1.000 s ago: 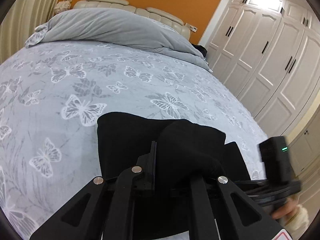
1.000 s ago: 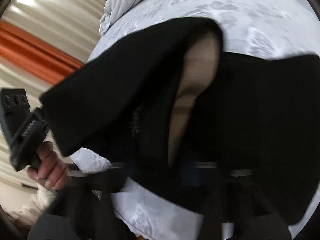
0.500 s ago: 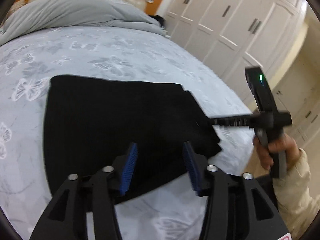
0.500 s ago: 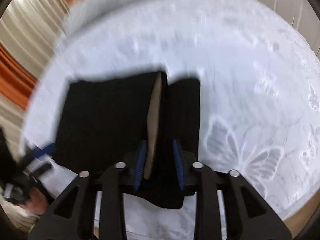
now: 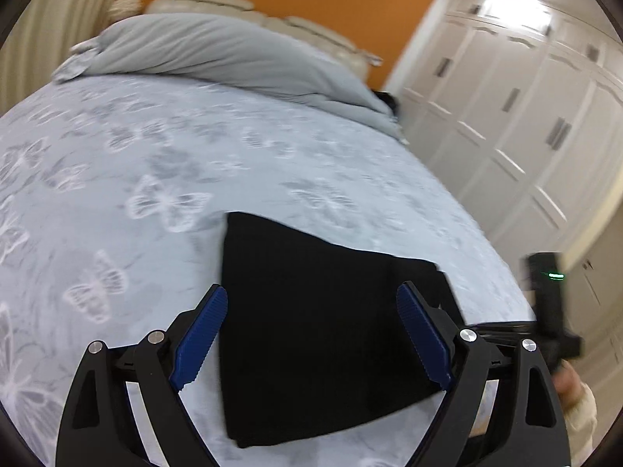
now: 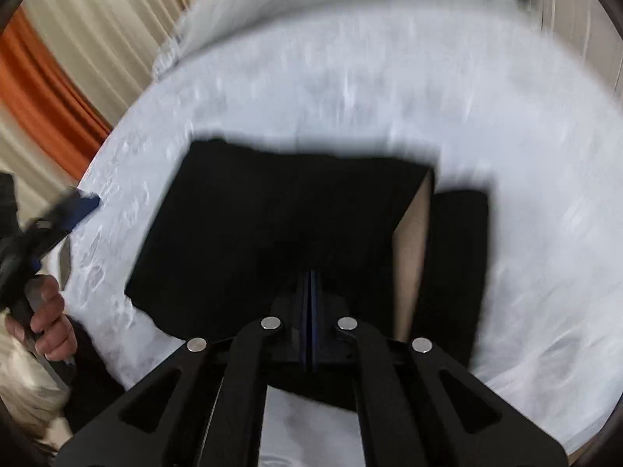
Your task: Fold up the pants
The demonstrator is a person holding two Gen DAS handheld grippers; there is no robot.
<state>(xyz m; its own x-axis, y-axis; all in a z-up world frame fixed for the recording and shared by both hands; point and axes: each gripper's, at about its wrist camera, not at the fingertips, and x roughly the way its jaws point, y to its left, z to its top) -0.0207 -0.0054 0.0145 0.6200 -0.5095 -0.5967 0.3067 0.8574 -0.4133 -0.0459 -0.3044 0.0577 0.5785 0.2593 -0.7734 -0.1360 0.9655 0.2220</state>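
The black pants (image 5: 323, 334) lie folded into a compact stack near the edge of the bed (image 5: 163, 148), so I judge the folding nearly finished and this the letting-go step. My left gripper (image 5: 311, 334) is spreading its jaws above the stack with nothing pinched, while my right gripper (image 6: 310, 323) has its pads pressed together, empty. Next I'd tidy the flap showing pale lining (image 6: 412, 249).
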